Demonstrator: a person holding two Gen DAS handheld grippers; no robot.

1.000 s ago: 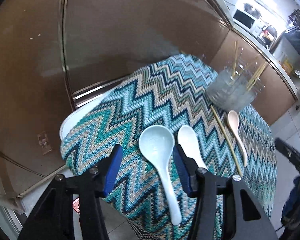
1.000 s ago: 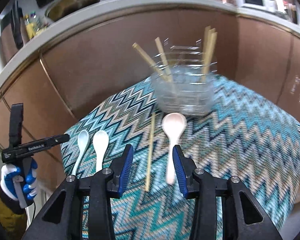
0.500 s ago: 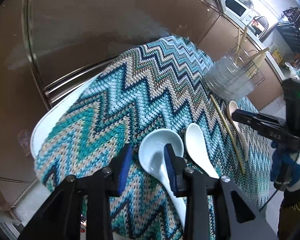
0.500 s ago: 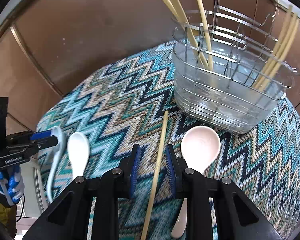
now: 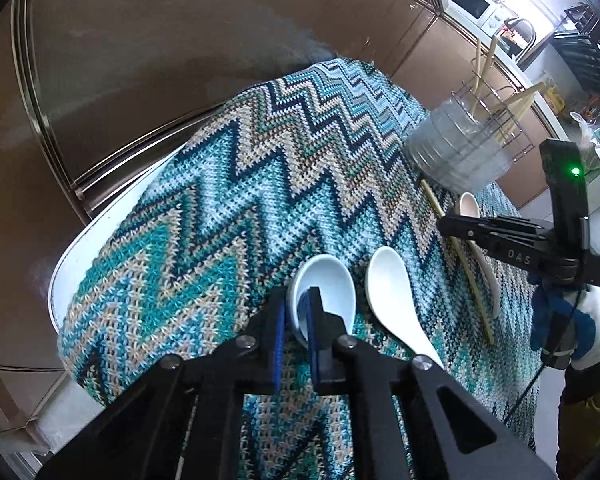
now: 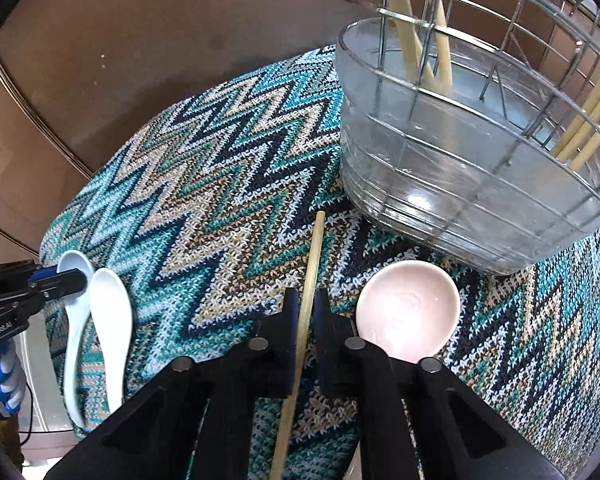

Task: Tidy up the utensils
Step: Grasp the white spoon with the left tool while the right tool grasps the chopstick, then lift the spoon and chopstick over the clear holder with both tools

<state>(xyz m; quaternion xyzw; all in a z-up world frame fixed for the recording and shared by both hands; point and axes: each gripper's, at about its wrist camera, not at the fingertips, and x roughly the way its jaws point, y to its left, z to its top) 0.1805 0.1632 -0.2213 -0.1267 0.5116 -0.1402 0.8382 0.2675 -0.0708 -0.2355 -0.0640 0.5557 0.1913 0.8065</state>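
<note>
Several chopsticks already stand in the wire rack point(image 6: 500, 128) at the table's far edge. Left gripper point(image 5: 296, 336) pinches the pale-blue spoon's point(image 5: 332, 284) bowl rim near the front-left edge; right gripper point(image 6: 306, 320) clamps the loose chopstick point(image 6: 314, 256). The white spoon point(image 5: 392, 296) and pink spoon point(image 6: 408, 312) are left.

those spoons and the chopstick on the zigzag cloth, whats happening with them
A person is working two handheld grippers at once. The left gripper has its jaws closed on the rim of the pale blue spoon; the white spoon lies untouched beside it. The right gripper is clamped around the loose chopstick, next to the pink spoon. The wire utensil basket already holds other chopsticks.
</note>
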